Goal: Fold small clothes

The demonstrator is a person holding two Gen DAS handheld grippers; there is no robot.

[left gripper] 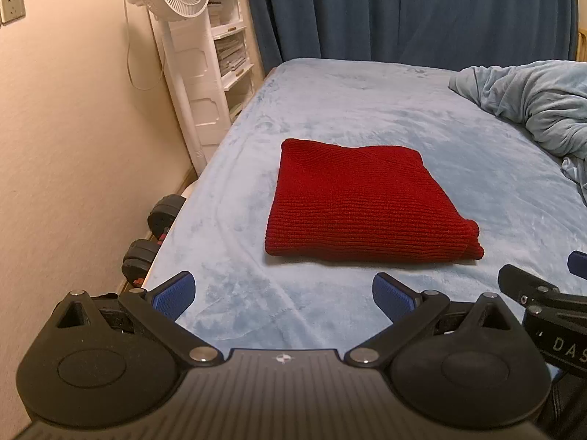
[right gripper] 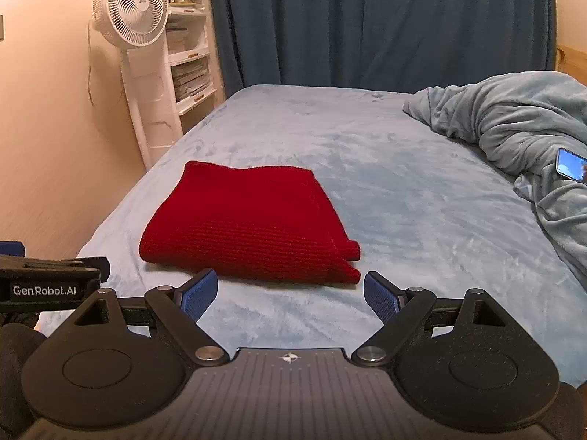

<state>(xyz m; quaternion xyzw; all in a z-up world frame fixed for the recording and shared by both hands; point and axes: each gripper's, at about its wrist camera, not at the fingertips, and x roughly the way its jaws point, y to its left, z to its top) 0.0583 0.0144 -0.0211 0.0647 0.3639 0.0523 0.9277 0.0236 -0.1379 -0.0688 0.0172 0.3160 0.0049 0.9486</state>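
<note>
nearest, the left tool and right tool both hang over the front of the bed with their blue ribbed pads spread wide apart and nothing between them. just beyond lies the red knit garment, already a squarish, thick folded pad, resting flat on the bed's left half, clear of both tools. its right edge shows loose stacked layers; as i judge it, a pinch there could catch only the top layer and peel the fold open, and the chunky rib could snag on a pad. the plush pale-blue cover looks soft and might drag along. farther right, a crumpled blanket and a phone; beyond, a white fan and dark curtain.
</note>
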